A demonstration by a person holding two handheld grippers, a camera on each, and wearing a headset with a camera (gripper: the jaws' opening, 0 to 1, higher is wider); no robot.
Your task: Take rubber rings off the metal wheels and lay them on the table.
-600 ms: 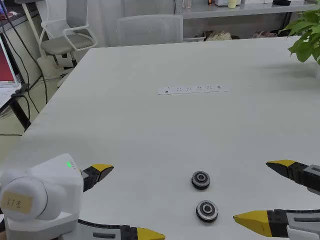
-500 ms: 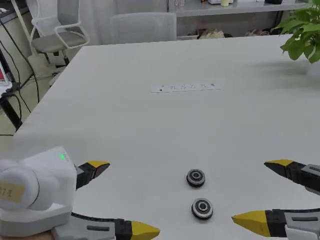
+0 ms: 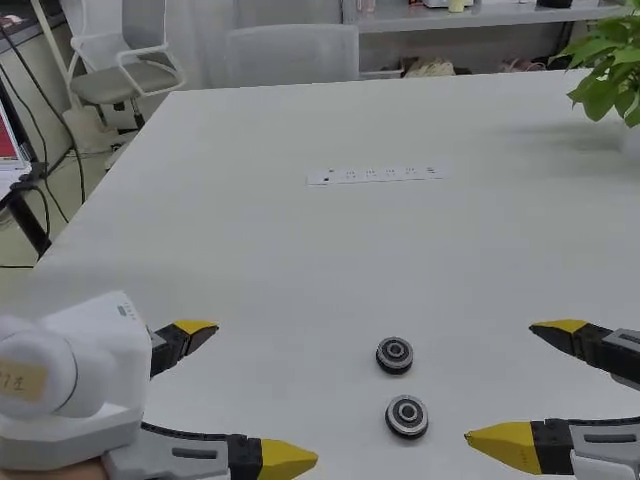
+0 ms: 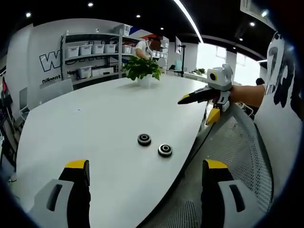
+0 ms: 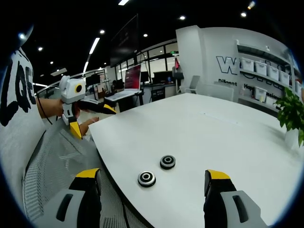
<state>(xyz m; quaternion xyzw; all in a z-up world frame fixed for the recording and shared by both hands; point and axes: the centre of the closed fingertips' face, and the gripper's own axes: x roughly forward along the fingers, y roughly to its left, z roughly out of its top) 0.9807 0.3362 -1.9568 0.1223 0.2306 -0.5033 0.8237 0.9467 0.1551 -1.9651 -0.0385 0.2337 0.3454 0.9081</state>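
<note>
The head view looks forward and down over the desk (image 3: 300, 250) from its near edge. The left gripper view and right gripper view sit low beside that edge, angled inward from opposite sides. All three share the two wheels (image 3: 395, 355), fairly close by.

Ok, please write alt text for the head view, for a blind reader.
Two metal wheels, one just behind the other, lie on a white table between the left gripper and right gripper, both open. A power strip lies farther back.

An office: long white table (image 3: 300, 250), swivel chair (image 3: 122, 78), shelves (image 4: 90, 50) of storage bins.
</note>
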